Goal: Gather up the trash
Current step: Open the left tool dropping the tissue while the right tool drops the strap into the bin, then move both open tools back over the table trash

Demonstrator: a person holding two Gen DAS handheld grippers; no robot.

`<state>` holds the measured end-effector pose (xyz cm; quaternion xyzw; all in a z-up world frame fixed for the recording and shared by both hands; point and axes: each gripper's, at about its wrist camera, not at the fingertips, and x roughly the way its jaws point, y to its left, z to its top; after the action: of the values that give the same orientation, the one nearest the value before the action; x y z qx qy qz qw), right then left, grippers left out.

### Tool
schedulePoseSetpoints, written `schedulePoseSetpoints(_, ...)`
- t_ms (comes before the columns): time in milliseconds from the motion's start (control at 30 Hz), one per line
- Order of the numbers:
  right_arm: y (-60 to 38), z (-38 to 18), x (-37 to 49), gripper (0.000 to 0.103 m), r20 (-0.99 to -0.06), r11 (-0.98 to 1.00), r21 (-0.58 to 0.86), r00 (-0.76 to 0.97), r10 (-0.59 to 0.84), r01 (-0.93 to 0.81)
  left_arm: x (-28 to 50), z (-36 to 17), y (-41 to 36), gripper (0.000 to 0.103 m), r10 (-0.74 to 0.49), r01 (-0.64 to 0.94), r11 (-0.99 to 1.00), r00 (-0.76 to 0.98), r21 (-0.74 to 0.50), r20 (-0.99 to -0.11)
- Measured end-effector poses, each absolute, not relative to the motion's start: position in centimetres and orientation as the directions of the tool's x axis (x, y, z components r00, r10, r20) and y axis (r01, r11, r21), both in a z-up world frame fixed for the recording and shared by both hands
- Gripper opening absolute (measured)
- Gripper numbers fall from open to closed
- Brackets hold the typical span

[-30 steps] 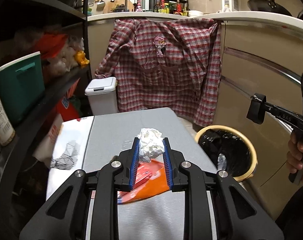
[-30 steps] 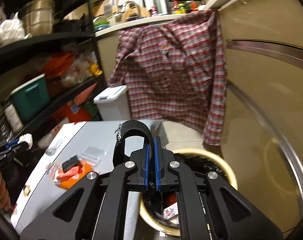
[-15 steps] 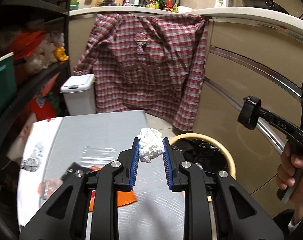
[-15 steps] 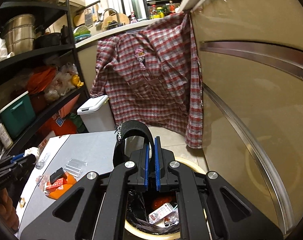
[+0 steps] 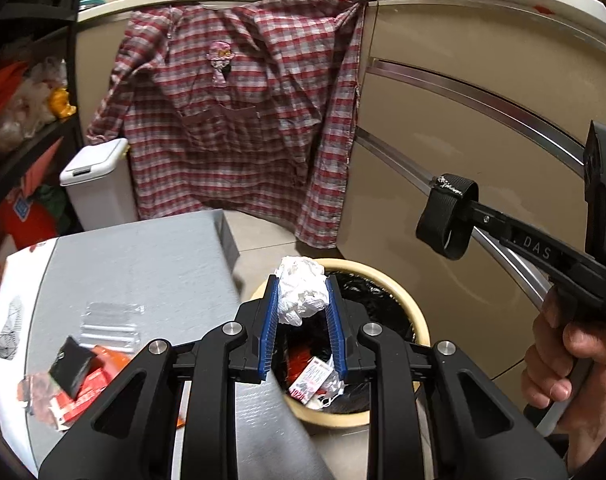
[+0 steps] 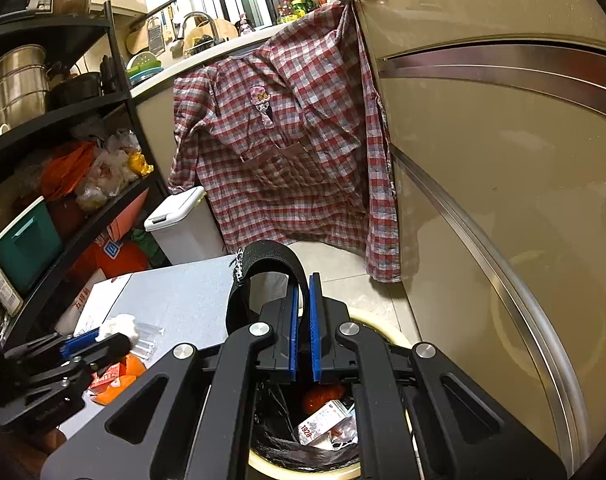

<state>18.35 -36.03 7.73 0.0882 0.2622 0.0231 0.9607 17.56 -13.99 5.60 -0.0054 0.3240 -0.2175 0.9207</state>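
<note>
Carrying tissue (image 5: 303, 290) clamped in left gripper (image 5: 303, 320) over bin (image 5: 417, 322); right gripper (image 6: 303, 320) clenched, empty. Next: release.

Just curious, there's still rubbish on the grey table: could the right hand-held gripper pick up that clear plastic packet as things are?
Probably not yet. The right hand-held gripper is shut and hangs over the bin, while the clear plastic packet lies across the table; the left hand-held gripper with its crumpled tissue is partly between.
</note>
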Motion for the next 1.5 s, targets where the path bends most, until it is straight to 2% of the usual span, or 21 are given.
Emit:
schedulePoseSetpoints(167,-36.1,7.6,18.5,0.006,-0.505,0.983,0.185,0.858,0.093,0.002,18.6,5.1,-15.2,0.023,-0.413,0.409,0.899,0.679,-0.154,-0.607)
schedulePoseSetpoints(267,-36.2,7.4,18.6,0.01,-0.514,0.983,0.181,0.852,0.093,0.002,19.4,4.7,-16.0,0.024,-0.413,0.417,0.897,0.666,-0.149,-0.621)
schedulePoseSetpoints(300,-36.1,7.2,18.8,0.017,-0.529,0.985,0.174,0.843,0.093,0.0,19.8,4.6,-16.3,0.028,-0.415,0.42,0.895,0.658,-0.151,-0.629)
schedulePoseSetpoints(333,-36.0,6.9,18.9,0.026,-0.541,0.986,0.165,0.836,0.086,0.006,20.2,4.4,-16.5,0.041,-0.415,0.419,0.894,0.645,-0.157,-0.642)
schedulePoseSetpoints(367,-36.0,6.7,18.9,0.042,-0.545,0.989,0.148,0.836,0.064,0.021,20.6,4.3,-16.6,0.047,-0.414,0.414,0.895,0.636,-0.164,-0.652)
schedulePoseSetpoints(400,-36.0,6.7,19.0,0.046,-0.546,0.99,0.139,0.836,0.051,0.03,20.9,4.2,-16.6,0.049,-0.416,0.406,0.896,0.63,-0.179,-0.656)
schedulePoseSetpoints(1133,-36.5,6.1,18.9,0.046,-0.572,0.989,0.145,0.818,0.053,0.037,20.8,5.5,-15.5,0.049,-0.429,0.402,0.895,0.648,-0.195,-0.629)
schedulePoseSetpoints(1500,-35.3,5.8,18.8,0.046,-0.575,0.992,0.127,0.815,0.063,0.013,19.2,7.4,-10.3,0.049,-0.392,0.362,0.915,0.694,-0.178,-0.604)
